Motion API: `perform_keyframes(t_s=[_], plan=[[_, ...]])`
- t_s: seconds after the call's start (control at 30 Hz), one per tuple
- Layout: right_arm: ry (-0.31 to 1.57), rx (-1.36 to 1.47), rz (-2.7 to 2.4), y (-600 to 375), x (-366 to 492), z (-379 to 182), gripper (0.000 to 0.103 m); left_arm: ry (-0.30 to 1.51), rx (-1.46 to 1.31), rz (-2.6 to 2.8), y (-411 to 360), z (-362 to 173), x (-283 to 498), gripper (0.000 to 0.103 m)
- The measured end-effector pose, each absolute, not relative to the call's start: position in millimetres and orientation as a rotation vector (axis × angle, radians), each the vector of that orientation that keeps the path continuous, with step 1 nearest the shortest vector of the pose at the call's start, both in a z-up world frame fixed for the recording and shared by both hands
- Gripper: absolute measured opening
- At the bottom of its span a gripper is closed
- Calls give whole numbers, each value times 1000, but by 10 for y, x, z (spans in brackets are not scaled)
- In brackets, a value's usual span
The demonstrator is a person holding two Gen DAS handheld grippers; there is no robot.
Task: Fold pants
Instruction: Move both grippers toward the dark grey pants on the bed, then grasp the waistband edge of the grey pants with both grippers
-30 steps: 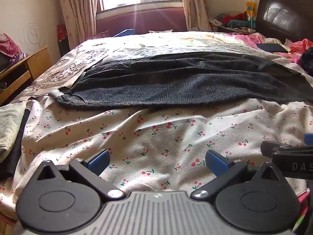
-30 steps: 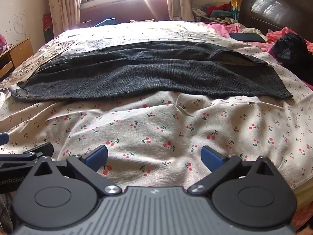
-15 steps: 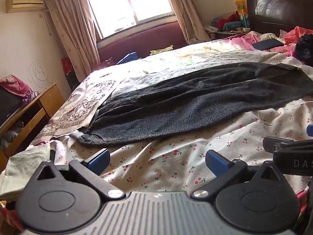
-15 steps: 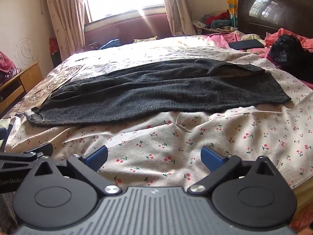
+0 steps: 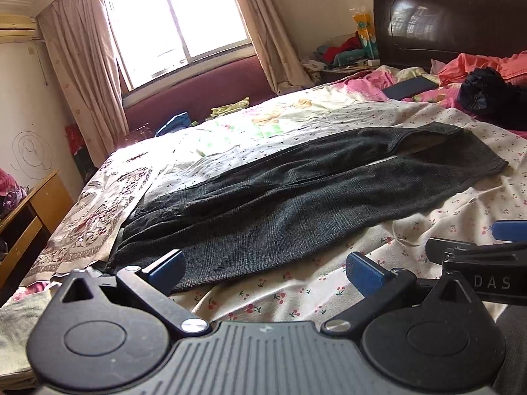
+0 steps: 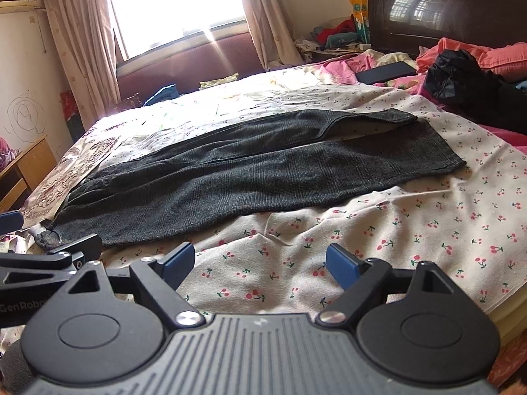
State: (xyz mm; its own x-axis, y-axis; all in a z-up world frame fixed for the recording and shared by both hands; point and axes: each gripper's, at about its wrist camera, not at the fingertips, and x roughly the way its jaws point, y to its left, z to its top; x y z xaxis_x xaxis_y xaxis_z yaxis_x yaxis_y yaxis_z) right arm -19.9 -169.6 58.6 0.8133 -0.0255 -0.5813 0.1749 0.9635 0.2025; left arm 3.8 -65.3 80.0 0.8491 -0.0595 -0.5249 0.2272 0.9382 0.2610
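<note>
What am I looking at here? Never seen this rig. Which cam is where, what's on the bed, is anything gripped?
No robot arm: a person holds a two-finger gripper in each hand, each with a fisheye camera looking along its fingers. The black hardware with blue pads at the bottom of each picture is that camera's own gripper: left gripper in the left wrist view, right gripper in the right wrist view. Each view also catches the other gripper at its edge.

On the cherry-print bedsheet lie dark grey pants, spread flat, one leg over the other, waistband to the left. Neither gripper holds anything. The left jaws are open; the right jaws are closing with only air between them.
</note>
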Motion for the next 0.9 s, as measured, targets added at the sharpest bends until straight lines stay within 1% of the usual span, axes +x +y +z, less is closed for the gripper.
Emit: perform_keyframes(t_s=[0.27,0.5,0.53,0.57,0.67,0.7,0.73,0.77,0.9], plan=[[642,135,-168,-1584,-66,676,87,558,241,-236,-489,684,208,103],[671,44,-95,-1427,313,754,87,557,287,-256,-223,672,538,103],[667,-18,-52,-1359,528,787,87,561,281,-255,-154,686,623,103],[667,-18,-52,-1359,528,787,87,564,278,-251,-83,699,723,103],[655,-115,54,-1260,1097,839,87,564,284,-244,137,702,1104,103],[655,-115,54,-1260,1097,839,87,566,294,-243,208,697,1260,103],[642,-187,122,-1202,1549,826,87,565,309,-237,279,688,1431,103],[642,-187,122,-1202,1549,826,87,564,324,-227,354,675,1617,103],[639,-318,240,-1129,2504,679,86,570,401,-206,692,526,2512,103]])
